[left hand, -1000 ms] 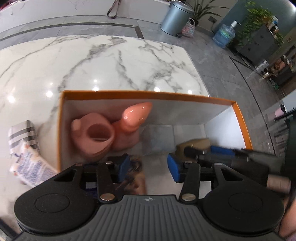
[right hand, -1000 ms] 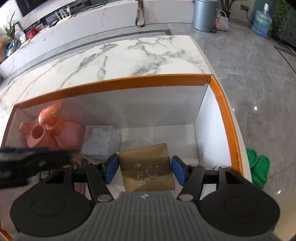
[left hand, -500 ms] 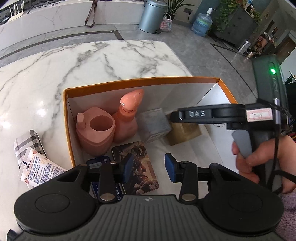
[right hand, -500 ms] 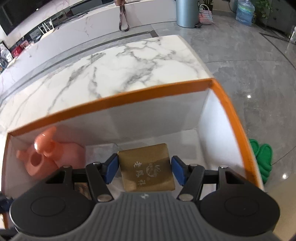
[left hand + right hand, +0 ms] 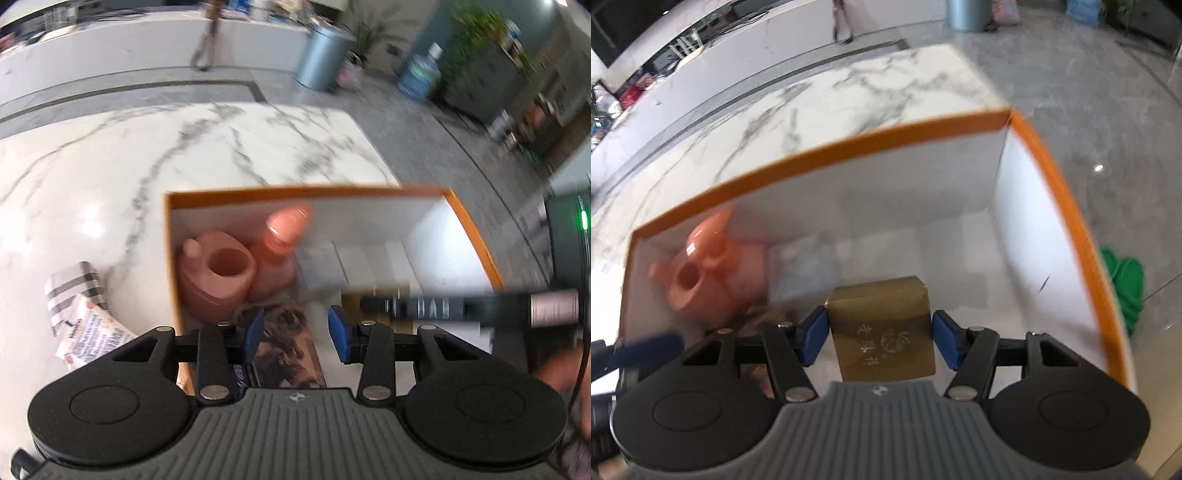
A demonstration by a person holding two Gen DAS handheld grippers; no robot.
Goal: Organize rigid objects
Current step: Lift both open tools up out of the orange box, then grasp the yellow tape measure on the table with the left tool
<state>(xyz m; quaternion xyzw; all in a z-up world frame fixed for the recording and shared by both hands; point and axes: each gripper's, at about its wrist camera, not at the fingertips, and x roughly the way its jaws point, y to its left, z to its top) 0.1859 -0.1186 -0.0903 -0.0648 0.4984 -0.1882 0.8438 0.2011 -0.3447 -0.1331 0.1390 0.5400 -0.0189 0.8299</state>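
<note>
One box, five things inside, two packets outside

In the orange-rimmed white cardboard box (image 5: 168, 236): two salmon-pink plastic bottles (image 5: 218, 273), one clear cube (image 5: 807, 266), one gold box (image 5: 882, 328), one picture card (image 5: 284, 343); at its 9 o'clock, two packets (image 5: 83, 314) on the marble worktop (image 5: 110, 177).

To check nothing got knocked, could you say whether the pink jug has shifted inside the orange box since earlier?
No: the pink jug still sits against the left wall of the orange box, beside the pink bottle.
</note>
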